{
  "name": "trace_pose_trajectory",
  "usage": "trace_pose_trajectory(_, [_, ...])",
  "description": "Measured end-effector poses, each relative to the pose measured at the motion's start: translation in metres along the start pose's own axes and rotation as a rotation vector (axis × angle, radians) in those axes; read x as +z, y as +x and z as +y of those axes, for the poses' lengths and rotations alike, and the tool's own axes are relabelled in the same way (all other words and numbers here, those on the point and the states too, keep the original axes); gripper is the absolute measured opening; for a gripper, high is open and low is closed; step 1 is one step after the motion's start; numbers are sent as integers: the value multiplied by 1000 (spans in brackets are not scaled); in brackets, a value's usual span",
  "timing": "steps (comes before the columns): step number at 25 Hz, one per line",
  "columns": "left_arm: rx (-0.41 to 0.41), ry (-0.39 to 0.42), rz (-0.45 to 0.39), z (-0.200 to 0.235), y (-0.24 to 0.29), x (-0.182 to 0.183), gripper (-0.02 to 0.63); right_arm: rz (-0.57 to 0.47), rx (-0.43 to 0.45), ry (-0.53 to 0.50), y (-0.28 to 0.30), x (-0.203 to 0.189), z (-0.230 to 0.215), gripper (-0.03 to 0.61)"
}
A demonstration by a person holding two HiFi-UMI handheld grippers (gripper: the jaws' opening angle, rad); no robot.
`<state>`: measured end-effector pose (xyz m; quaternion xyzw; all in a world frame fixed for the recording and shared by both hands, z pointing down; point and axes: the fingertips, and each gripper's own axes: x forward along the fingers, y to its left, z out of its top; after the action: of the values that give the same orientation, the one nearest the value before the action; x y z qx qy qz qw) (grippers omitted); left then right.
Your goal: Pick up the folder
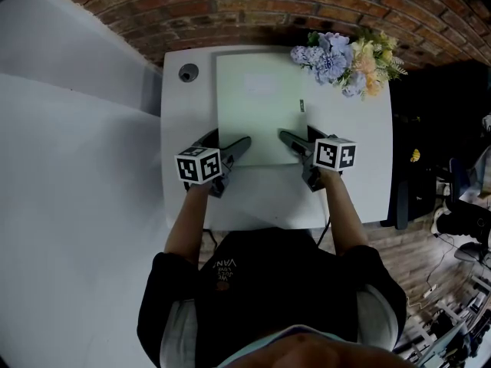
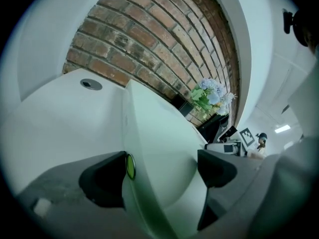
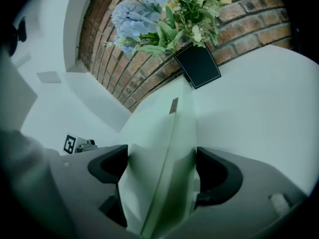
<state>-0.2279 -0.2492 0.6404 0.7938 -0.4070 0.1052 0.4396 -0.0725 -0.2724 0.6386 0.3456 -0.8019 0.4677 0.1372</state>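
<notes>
Head view shows a person standing at a white table [image 1: 354, 179] set against a brick wall [image 1: 253, 6]. A pale green folder [image 1: 257, 106] lies flat on the tabletop, its far edge close to the wall. A bunch of blue and cream flowers [image 1: 345, 56] sits at the table's far right corner, just beside the folder. A round cable hole [image 1: 188, 73] is near the far left corner.

Both grippers point away from the person and tilt down at the folder's near edge. The left gripper [image 1: 226, 140] is at the near left corner and the right gripper [image 1: 301, 138] at the near right corner.

Left gripper view shows its jaws wide apart. The folder's corner lies between them, with the folder's edge just beside one jaw.

Right gripper view shows its jaws spread wide too, with the folder's corner filling the gap. No squeeze on it can be made out. A small dark tab [image 3: 173, 105] sits on the folder's edge farther along.
</notes>
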Motion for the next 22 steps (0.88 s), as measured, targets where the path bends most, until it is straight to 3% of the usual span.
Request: trace_pose_trajectory(22, [66,-13,-26,-5,-21,-17,448,54,22,-82,-7,-17,18,408])
